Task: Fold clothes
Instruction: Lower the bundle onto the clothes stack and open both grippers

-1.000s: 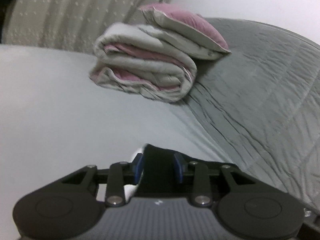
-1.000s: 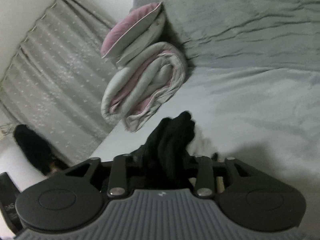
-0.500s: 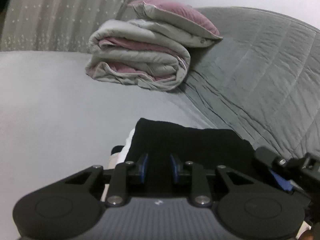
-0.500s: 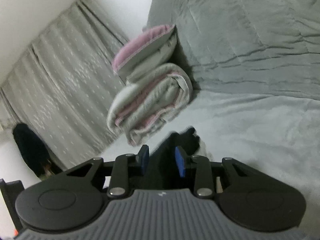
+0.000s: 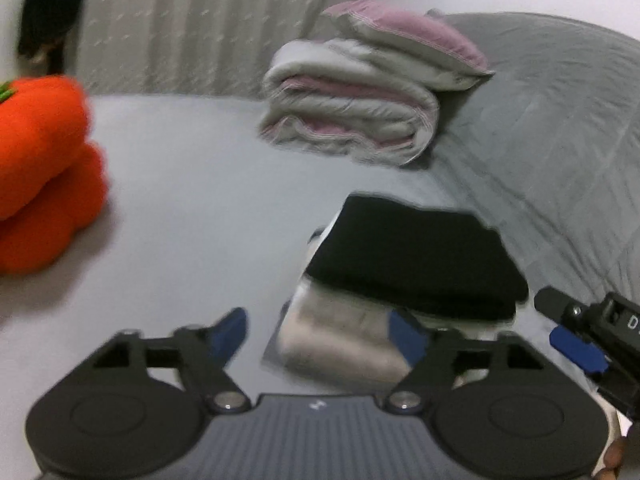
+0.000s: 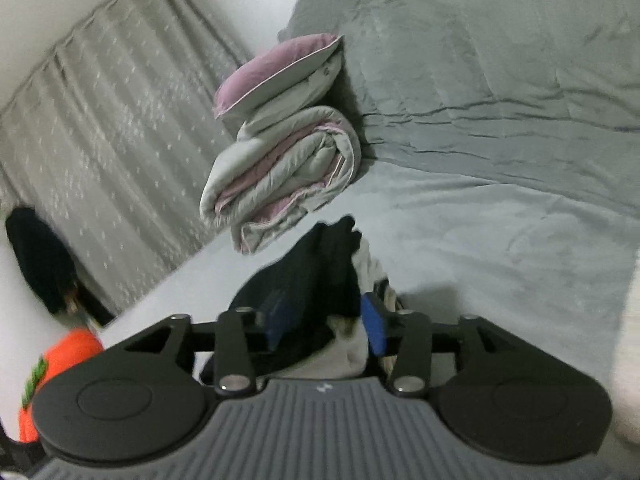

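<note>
Spreading wide, the left hand-held gripper (image 5: 318,330) is letting go: its jaws have just been opening, its blue pads (image 5: 230,330) are standing far apart, and nothing is pinched between them. Just ahead of it, the folded clothes (image 5: 416,264) are lying on the bed (image 5: 180,200), a black layer sitting on a paler one, so I'm reading this as the release after the bundle is set down. The right hand-held gripper (image 6: 326,320) is also easing off; its jaws have just been opening too, and they are standing at a middling gap with black cloth and a pale edge between them. Whether the pads are pressing on the cloth or merely flanking it is hard to tell through the blur, though the gap suggests a loosening hold.

Moving outward, the rolled quilt (image 5: 348,120) with a pillow (image 5: 408,48) on top is sitting well beyond the clothes, near the curtain (image 5: 180,28).

The left view is giving the flat, stacked shape of the bundle, the other gripper's tip at the right edge, and an orange plush (image 5: 44,168) in full. The right view is showing the clothes edge-on between its own jaws, only a corner of the plush, and a dark shape by the curtain's foot.
</note>
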